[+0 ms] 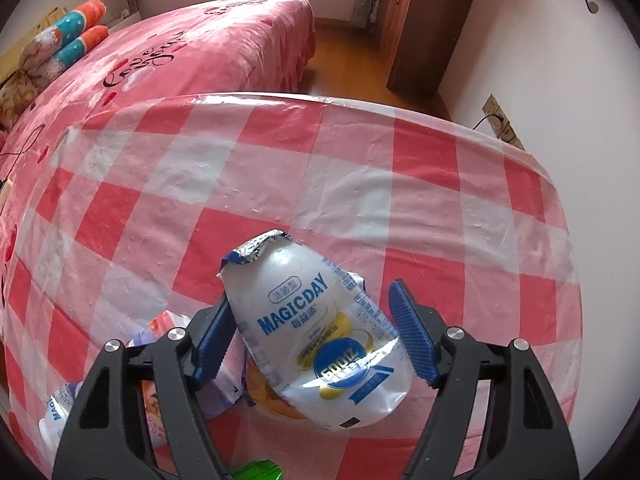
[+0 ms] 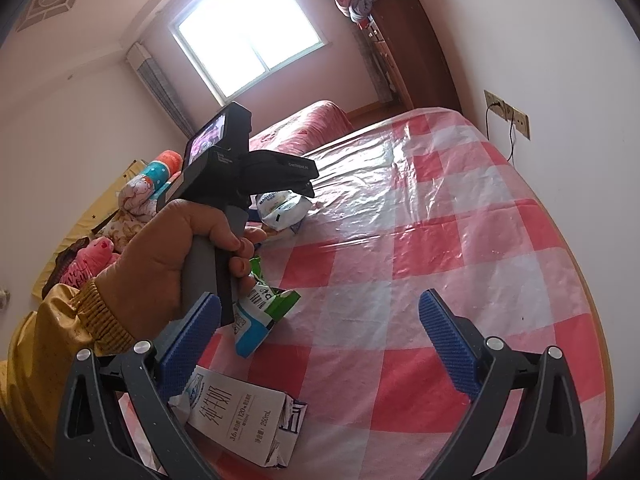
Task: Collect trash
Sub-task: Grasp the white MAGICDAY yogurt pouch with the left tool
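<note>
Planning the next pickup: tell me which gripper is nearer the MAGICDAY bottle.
Left. The left gripper has its fingers on either side of the MAGICDAY bottle. The right gripper hovers well short of it, above a milk carton.

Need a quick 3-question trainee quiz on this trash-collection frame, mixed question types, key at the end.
1. True or false: the left gripper has the MAGICDAY bottle between its blue pads.
2. Multiple choice: what lies nearest the right gripper's left pad? A) white milk carton B) a glass cup C) a spoon
3. Fill in: the table is covered by a red-and-white ____ plastic cloth.

Key: 1 true (the far pad stands clear of it, so no firm grip yet); 2 A; 3 checked.
</note>
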Action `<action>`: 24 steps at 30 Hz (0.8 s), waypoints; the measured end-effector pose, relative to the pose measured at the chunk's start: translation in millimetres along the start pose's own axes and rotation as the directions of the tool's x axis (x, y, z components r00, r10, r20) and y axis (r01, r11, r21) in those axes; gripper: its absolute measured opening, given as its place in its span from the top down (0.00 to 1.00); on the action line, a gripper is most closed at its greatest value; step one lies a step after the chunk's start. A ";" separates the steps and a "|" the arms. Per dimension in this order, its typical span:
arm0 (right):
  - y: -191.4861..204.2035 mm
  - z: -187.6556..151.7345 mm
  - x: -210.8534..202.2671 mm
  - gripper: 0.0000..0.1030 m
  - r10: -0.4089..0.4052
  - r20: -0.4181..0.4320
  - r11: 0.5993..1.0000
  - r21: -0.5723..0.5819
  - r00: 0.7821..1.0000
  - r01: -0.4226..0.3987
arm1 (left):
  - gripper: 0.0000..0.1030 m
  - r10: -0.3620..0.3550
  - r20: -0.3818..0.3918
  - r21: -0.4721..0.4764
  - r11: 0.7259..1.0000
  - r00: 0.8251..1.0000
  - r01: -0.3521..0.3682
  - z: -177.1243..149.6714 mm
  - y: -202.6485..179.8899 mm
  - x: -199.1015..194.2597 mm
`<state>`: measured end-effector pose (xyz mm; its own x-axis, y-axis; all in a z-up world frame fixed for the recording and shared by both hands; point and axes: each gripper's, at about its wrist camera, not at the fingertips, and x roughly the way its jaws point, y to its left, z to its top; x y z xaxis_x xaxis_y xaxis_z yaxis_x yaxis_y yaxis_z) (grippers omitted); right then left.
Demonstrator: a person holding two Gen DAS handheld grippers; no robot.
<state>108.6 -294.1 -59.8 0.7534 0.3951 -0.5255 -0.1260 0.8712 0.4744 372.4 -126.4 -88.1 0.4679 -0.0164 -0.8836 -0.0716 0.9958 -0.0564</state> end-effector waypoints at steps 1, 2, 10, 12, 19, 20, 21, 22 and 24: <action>-0.1 -0.1 0.6 0.05 0.000 -0.004 1.000 0.000 1.000 0.000 | 0.29 -0.004 0.002 -0.003 1.000 1.000 0.004 -0.5 0.8 -0.4; 0.2 -0.5 1.6 0.05 -0.001 -0.010 1.000 -0.002 1.000 0.001 | 0.29 -0.011 0.003 -0.007 1.000 1.000 0.011 -1.0 1.8 -1.3; 2.8 -12.2 23.9 0.05 0.028 -0.126 0.999 -0.021 0.992 -0.031 | 0.44 -0.049 0.017 0.000 0.999 0.999 0.049 -6.2 7.9 -10.3; 7.2 -13.8 25.7 0.05 0.034 -0.140 0.998 -0.041 0.990 -0.040 | 0.46 -0.063 0.024 0.002 0.998 0.998 0.063 -8.7 10.1 -13.5; 17.5 -19.8 32.7 0.05 0.061 -0.178 0.994 -0.083 0.982 -0.077 | 0.52 -0.115 0.040 -0.005 0.993 0.993 0.116 -18.0 22.4 -27.5; 18.7 -20.5 34.0 0.05 0.067 -0.182 0.993 -0.085 0.981 -0.084 | 0.52 -0.122 0.044 -0.005 0.992 0.992 0.122 -18.5 23.9 -30.1; 19.1 -20.5 34.5 0.05 0.073 -0.188 0.992 -0.089 0.979 -0.091 | 0.54 -0.131 0.051 -0.005 0.991 0.990 0.131 -18.8 25.9 -33.7; 21.2 -21.2 35.5 0.05 0.076 -0.194 0.991 -0.097 0.978 -0.096 | 0.58 -0.144 0.057 0.000 0.990 0.988 0.144 -20.2 27.2 -38.1; 25.0 -22.0 38.0 0.05 0.081 -0.205 0.989 -0.106 0.975 -0.105 | 0.58 -0.156 0.058 0.006 0.988 0.986 0.155 -22.0 28.7 -42.2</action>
<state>119.9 -251.0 -83.4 0.5923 0.5161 -0.6187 -0.2719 0.8509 0.4495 331.2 -99.1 -62.7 0.5237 -0.1659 -0.8356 0.0076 0.9817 -0.1901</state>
